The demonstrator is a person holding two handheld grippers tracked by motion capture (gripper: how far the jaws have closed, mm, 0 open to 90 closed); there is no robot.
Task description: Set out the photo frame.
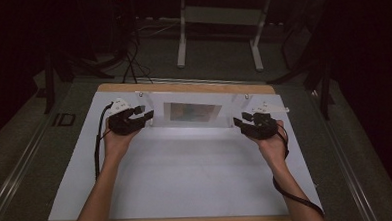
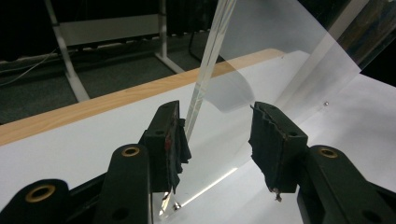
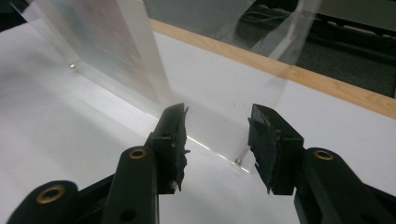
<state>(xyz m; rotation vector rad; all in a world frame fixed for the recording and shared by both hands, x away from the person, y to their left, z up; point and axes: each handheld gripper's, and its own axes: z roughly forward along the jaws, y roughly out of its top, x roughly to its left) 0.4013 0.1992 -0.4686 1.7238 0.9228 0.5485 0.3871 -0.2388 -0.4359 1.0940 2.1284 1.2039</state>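
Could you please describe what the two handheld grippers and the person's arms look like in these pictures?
Both the left gripper and the right gripper are black, each with a pale grey plate on top. Each has two blocky black jaws with ridged pads and brass-ringed holes in the links behind them, as the gripper views show. A black cable trails from each. The forearms are bare, with no sleeves visible.

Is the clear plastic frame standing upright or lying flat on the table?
Upright. The clear plastic frame rises from the white table, and its edge stands between the open jaws of the left gripper.

Sheet [image 1: 192, 112] print — too blurred
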